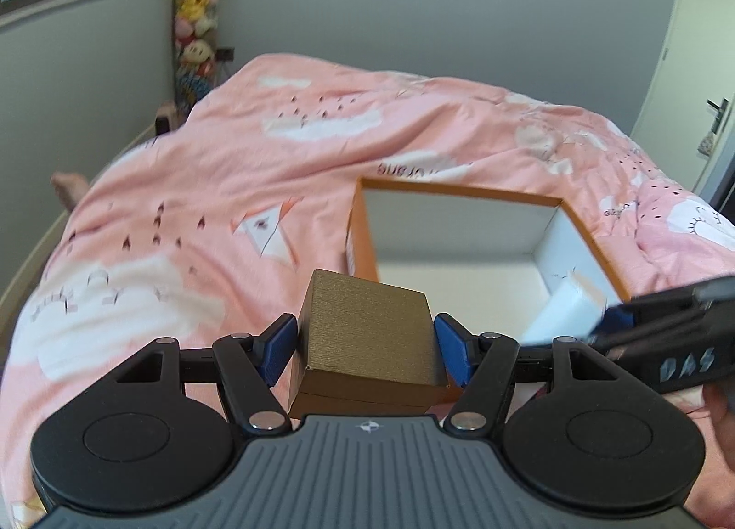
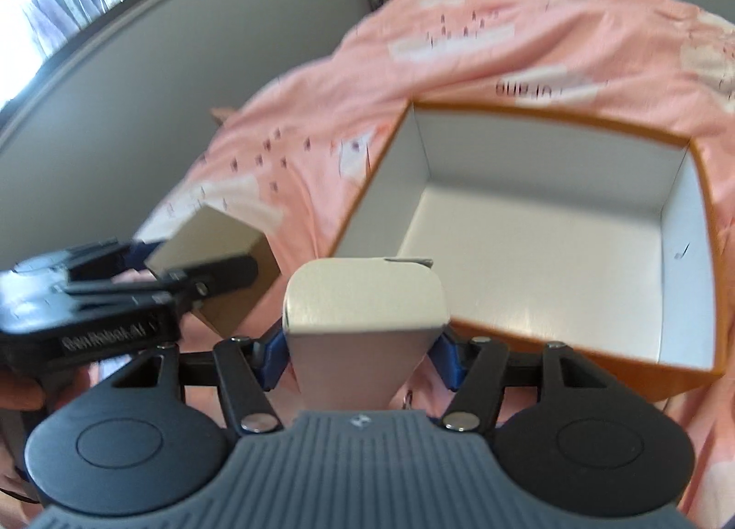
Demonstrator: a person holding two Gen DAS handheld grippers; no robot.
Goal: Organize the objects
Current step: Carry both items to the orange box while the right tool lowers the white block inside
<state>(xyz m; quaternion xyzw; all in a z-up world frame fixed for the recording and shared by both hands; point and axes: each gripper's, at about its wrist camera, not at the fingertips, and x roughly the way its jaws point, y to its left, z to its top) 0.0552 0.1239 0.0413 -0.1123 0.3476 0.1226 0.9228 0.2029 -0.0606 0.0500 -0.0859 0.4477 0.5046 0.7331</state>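
The right gripper [image 1: 661, 336], at the right edge of the left wrist view, bears the letters "DAS". In the right wrist view, the left gripper [image 2: 151, 272] at the left edge carries blurred lettering I cannot read. Its jaws grip a gold box [image 1: 367, 336] at lower centre; the right jaws grip a white box [image 2: 363, 299]. An open orange box [image 2: 703, 216] with a white inside lies just beyond on the pink bedcover [image 1: 206, 189]. Plush toys [image 1: 195, 19] hang upper left.

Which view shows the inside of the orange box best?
The right wrist view: the orange box shows its whole white floor and all four walls. In the left wrist view the gold box and right gripper hide its near part.
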